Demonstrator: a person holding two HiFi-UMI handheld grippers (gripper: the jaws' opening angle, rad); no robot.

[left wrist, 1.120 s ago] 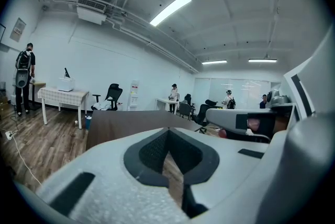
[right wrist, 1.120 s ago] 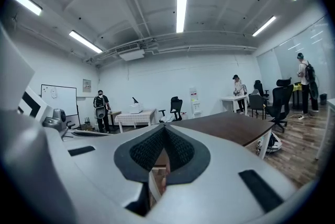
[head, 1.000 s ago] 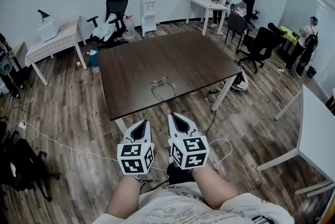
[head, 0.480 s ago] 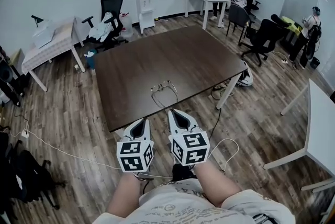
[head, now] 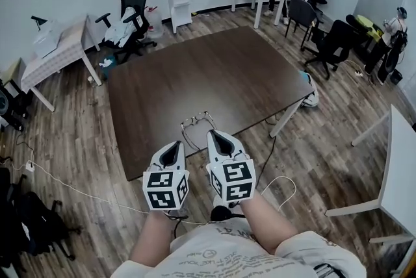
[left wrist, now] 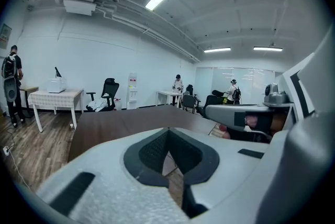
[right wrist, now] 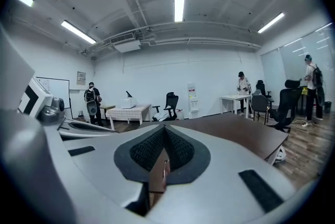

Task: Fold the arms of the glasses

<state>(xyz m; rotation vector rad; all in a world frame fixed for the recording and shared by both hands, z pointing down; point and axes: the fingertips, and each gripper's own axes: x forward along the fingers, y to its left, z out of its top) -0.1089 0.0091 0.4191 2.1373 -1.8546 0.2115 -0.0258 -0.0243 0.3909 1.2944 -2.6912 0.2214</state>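
Head view, glasses [head: 197, 123]: thin wire frame, arms unfolded and trailing toward frame bottom; lying centre frame on dark table [head: 195, 69], near its lower edge.
Head view, grippers: left gripper [head: 171, 153] and right gripper [head: 220, 140] side by side just below glasses, not touching.
Left gripper view, jaws: closed together, nothing between.
Right gripper view, jaws: closed together, nothing clamped.

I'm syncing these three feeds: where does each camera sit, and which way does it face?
Head view: on the person's head, looking steeply down at brown table, glasses, forearms, left gripper, right gripper.
Left gripper view: on that gripper, looking across the table over its shut jaws; right gripper at right.
Right gripper view: likewise; left gripper at left.
Both gripper views share the table and black chair.
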